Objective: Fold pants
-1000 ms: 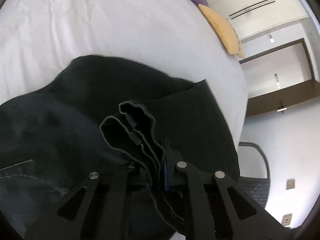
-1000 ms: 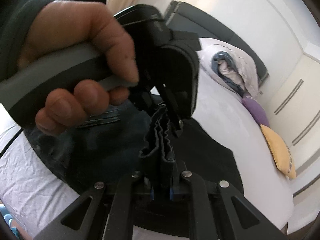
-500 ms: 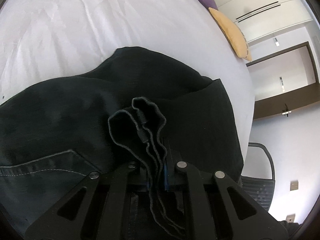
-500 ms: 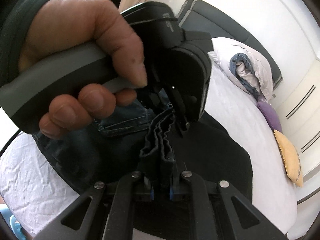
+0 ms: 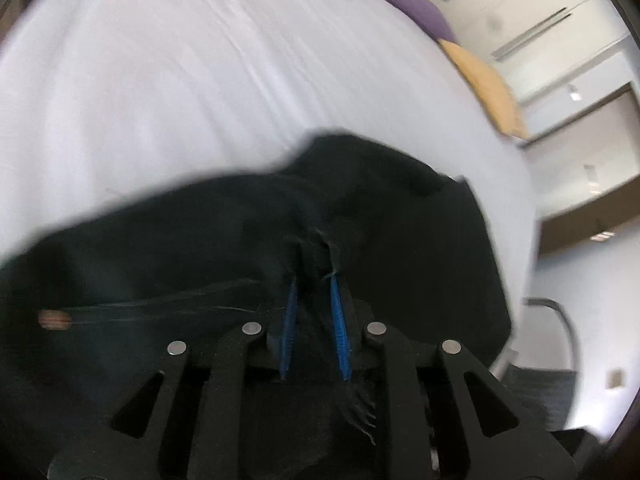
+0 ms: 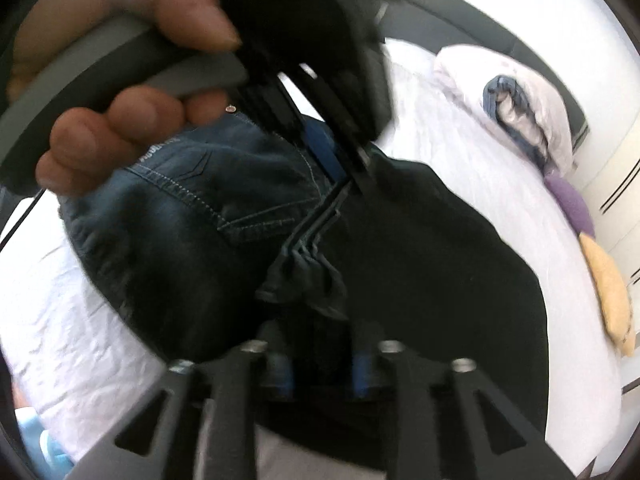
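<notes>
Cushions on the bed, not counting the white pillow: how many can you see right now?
2. A purple cushion lies just past the white pillow near the headboard, and a yellow cushion sits next to it along the same edge of the bed. Others may be out of frame.

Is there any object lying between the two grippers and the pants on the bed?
No. The pants lie bunched between the opening jaws of the left gripper and the right gripper; nothing visible separates them.

pants: your left view smears them; their edge at the bed is unclear.
left tongs: your hand hides the handle.
hem: covers the right tongs' tips.
</notes>
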{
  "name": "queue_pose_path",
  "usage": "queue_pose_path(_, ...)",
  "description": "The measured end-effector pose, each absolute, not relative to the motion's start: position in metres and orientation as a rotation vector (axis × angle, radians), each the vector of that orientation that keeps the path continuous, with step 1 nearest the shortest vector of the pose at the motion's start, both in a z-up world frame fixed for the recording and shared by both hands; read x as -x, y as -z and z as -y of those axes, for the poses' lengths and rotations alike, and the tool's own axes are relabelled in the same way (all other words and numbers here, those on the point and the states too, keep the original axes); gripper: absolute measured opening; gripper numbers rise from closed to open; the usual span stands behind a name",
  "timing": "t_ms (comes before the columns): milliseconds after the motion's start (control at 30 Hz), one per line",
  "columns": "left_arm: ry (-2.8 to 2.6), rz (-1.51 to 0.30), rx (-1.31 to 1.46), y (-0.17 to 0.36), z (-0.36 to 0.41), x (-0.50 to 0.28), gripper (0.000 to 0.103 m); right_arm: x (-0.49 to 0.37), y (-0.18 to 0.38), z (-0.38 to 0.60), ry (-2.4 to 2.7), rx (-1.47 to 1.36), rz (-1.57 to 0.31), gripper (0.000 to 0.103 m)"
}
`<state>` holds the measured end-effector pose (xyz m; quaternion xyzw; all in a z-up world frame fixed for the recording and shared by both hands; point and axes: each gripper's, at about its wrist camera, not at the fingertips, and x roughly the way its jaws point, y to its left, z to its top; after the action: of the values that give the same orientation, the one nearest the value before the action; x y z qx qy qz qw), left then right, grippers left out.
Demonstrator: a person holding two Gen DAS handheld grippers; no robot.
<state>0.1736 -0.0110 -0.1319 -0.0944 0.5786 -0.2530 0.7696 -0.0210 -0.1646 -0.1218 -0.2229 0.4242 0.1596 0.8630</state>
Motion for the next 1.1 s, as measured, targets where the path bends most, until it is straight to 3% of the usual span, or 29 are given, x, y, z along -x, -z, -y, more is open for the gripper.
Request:
queue_pose_path(33, 0.502, -1.223, 0.186, 0.123, 0.007, -0.174, 0.017, 0.021, 0.116, 0.172, -0.359, 0.423, -0.906, 0.063)
queue_pose_path(67, 0.492, -1.209, 0.186, 0.119, 0.005, -0.172, 0.017, 0.023, 0.102, 0.187, -0.427, 0.318, -0.911, 0.080)
queue_pose_path(100, 0.477, -1.193, 0.191, 0.113, 0.003, -0.172, 0.017, 0.025, 0.091, 0.200, -0.462, 0.251, -0.906, 0.087)
queue_pose_path(333, 0.695, -1.140, 0.190, 0.100, 0.048, -0.136, 0.017, -0.027, 0.060, 0.349, -0.592, -0.271, -0.943, 0.085)
queue_pose_path(467, 0.673, -1.215, 0.130, 0.138, 0.081, -0.110, 0.017, -0.091, 0.082, 0.442, -0.585, -0.639, -0.941, 0.084)
queue_pose_path(567, 0.676, -1.169, 0.189, 0.151, 0.074, -0.101, 0.017, -0.127, 0.116, 0.462, -0.623, -0.792, -0.955, 0.084)
queue_pose_path(667, 0.677, -1.189, 0.254, 0.156, 0.068, -0.102, 0.017, -0.145, 0.154, 0.450, -0.631, -0.829, -1.067, 0.083)
queue_pose_path(733, 0.681, -1.192, 0.243, 0.155, 0.063, -0.104, 0.017, -0.140, 0.166, 0.440, -0.610, -0.760, -1.105, 0.073)
queue_pose_path(1000, 0.669, -1.152, 0.236, 0.160, 0.071, -0.094, 0.017, -0.035, 0.137, 0.399, -0.738, -0.427, -1.161, 0.074)
queue_pose_path(1100, 0.644, -1.145, 0.208, 0.159, 0.071, -0.083, 0.017, 0.004, 0.126, 0.404, -0.709, -0.451, -1.133, 0.074)
